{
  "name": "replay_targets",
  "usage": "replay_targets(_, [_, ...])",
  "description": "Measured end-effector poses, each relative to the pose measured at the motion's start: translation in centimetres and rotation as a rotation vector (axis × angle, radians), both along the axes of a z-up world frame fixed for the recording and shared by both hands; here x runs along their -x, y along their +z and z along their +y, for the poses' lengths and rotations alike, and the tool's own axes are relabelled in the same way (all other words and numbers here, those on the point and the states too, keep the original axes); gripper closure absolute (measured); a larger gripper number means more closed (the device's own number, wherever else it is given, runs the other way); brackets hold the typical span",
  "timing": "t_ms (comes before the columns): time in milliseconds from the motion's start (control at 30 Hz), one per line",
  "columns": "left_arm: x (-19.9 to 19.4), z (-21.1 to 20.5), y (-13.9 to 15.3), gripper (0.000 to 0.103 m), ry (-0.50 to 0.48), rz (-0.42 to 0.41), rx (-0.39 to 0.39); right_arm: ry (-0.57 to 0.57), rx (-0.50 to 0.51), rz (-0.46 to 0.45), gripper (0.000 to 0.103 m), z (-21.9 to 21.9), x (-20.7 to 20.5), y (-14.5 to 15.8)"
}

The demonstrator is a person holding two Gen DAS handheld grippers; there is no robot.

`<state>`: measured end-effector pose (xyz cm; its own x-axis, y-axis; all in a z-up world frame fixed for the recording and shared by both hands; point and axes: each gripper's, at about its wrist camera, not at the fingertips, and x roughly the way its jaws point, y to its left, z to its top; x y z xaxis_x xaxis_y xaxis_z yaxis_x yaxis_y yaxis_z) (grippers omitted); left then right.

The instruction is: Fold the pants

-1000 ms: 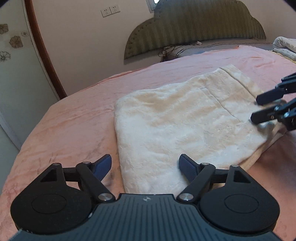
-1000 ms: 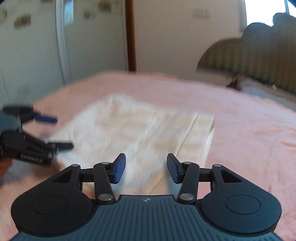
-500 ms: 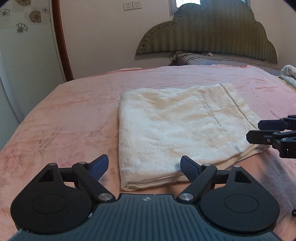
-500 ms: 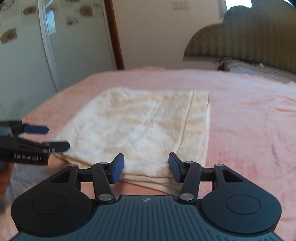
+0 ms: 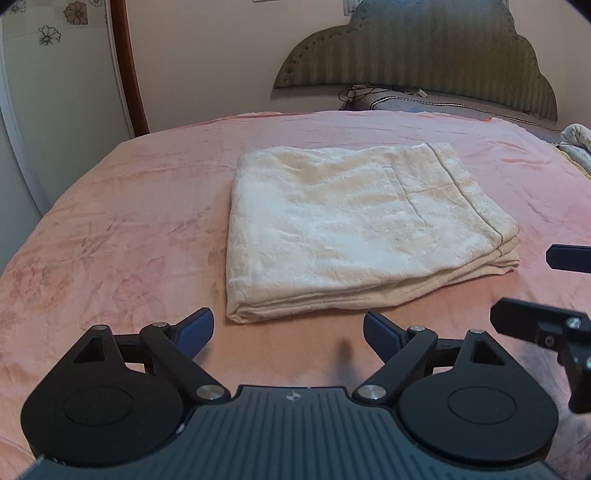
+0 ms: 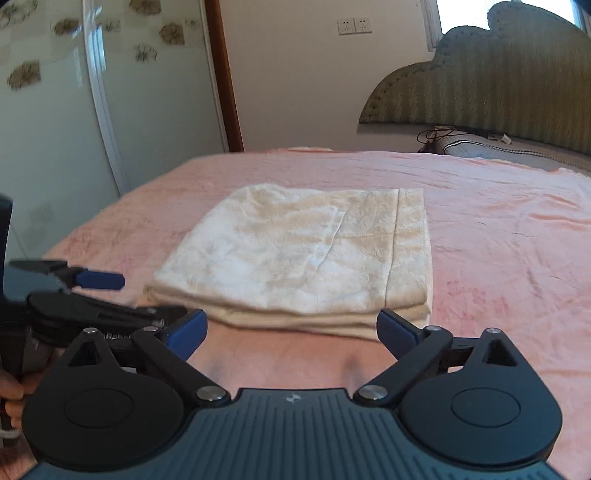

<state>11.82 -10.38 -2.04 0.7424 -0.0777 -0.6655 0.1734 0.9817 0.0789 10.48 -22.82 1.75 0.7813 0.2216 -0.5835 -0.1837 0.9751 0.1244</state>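
Premises: a bedroom in a private home. Evidence follows. A bed (image 5: 110,229) covered with a pink spread fills most of both views. At its far end stands a padded, scalloped headboard (image 5: 424,62) in striped olive fabric, set against a cream wall (image 6: 295,85). A pillow (image 5: 417,103) lies at the base of the headboard, with a cable (image 5: 365,90) trailing beside it. A double wall socket (image 6: 354,25) is fitted high on the wall. To one side is a sliding wardrobe door (image 6: 44,122) with a flower pattern, next to a brown wooden frame (image 6: 225,81).
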Motion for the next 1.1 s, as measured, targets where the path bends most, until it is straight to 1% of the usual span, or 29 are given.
replay_targets(100, [1.0,0.0,-0.2,0.012,-0.002,0.043,-0.01,-0.001,0.088,0.012,0.004,1.2,1.5,0.4])
replay_targets(167, [1.7,0.2,-0.5,0.012,0.014,0.061,-0.02,-0.03,0.123,0.019,0.004,1.8,2.3,0.8])
replay_targets(200, [2.0,0.4,-0.7,0.011,0.028,0.062,-0.012,-0.046,0.131,0.021,0.004,2.0,2.8,1.1])
replay_targets(233, [2.3,0.6,-0.9,0.01,0.037,0.06,0.0,-0.048,0.115,0.009,0.003,2.0,3.2,1.3])
replay_targets(267, [2.5,0.9,-1.3,0.009,0.054,0.057,0.017,-0.043,0.083,-0.005,0.0,1.8,3.6,1.3])
replay_targets(300, [2.5,1.0,-1.7,0.009,0.078,0.055,0.03,-0.036,0.038,-0.021,0.0,1.5,3.7,1.1])
replay_targets(367, [2.5,1.1,-2.6,0.009,0.118,0.065,0.038,-0.059,0.0,0.0,0.0,1.2,3.1,0.1])
replay_targets(400, [2.4,1.2,-3.0,0.007,0.122,0.068,0.036,-0.083,0.004,0.025,0.0,1.1,2.6,-0.6])
replay_targets(433, [2.5,1.1,-3.3,0.004,0.122,0.057,0.031,-0.098,0.01,0.04,0.0,1.2,2.3,-1.3])
replay_targets(500, [2.7,1.1,-3.4,0.001,0.127,0.022,0.012,-0.11,0.025,0.078,0.0,1.1,1.7,-2.6])
replay_targets(567, [2.7,1.0,-3.5,0.0,0.12,0.014,0.006,-0.105,0.013,0.094,0.0,1.1,1.5,-3.4])
replay_targets(667, [2.7,1.1,-3.7,0.0,0.122,0.008,0.018,-0.105,0.001,0.112,0.0,0.9,1.4,-4.3])
replay_targets(833, [2.8,1.3,-4.0,0.0,0.127,-0.006,0.039,-0.11,-0.003,0.125,0.0,0.8,1.2,-5.1])
replay_targets(1100, [3.0,1.3,-4.2,0.0,0.127,-0.026,0.04,-0.103,0.046,0.114,0.0,1.4,1.3,-5.8])
